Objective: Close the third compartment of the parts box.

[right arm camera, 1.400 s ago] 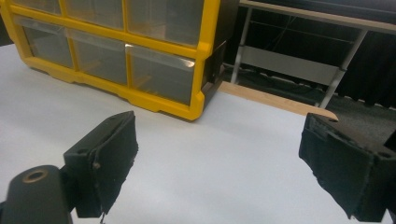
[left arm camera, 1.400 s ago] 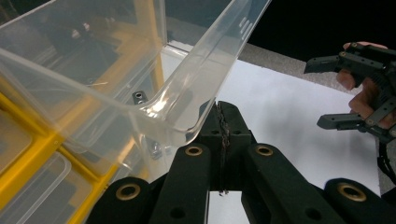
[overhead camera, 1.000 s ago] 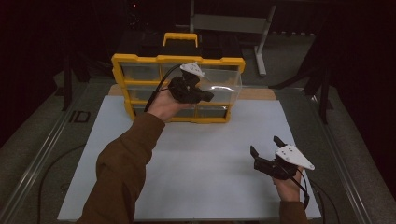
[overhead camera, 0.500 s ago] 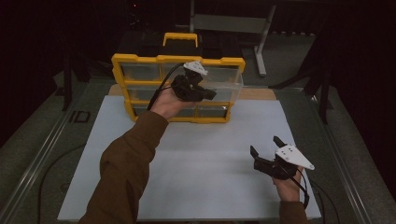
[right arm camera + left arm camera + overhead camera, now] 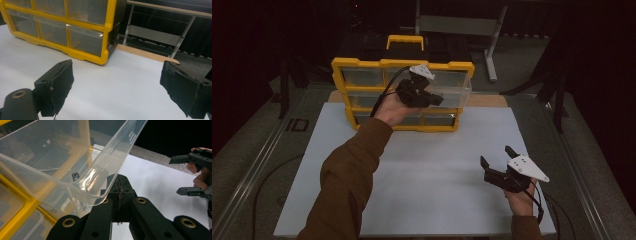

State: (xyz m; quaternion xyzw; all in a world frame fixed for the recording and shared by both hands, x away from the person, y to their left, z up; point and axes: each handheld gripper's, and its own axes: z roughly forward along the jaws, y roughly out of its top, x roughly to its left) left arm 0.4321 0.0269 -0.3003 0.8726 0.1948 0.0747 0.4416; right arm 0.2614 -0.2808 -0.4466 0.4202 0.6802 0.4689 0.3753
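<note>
Drawer (image 5: pixel 447 90) work is under way, we judge: one clear plastic drawer sticks out partway from the right side of the yellow cabinet (image 5: pixel 362 65), which stands at the far edge of the table (image 5: pixel 437 165), and our left hand-held gripper (image 5: pixel 432 99) is clenched on its front lip. In the left gripper view the two black jaws meet on the thin clear rim of that drawer (image 5: pixel 82 170), and one small dark piece (image 5: pixel 74 175), perhaps a nut, lies on its floor. Whether we are drawing it out or pushing it home we cannot tell, so what remains is either to free it fully or to seat it again. Our right hand-held gripper (image 5: pixel 497 160) hangs released near the table's right front corner, jaws spread wide with nothing between them, well apart from the cabinet (image 5: pixel 62 32). We count one cabinet, one drawer out, two hand-held grippers, and three rows of drawers on its face; the exact number of closed drawers we cannot make out.
</note>
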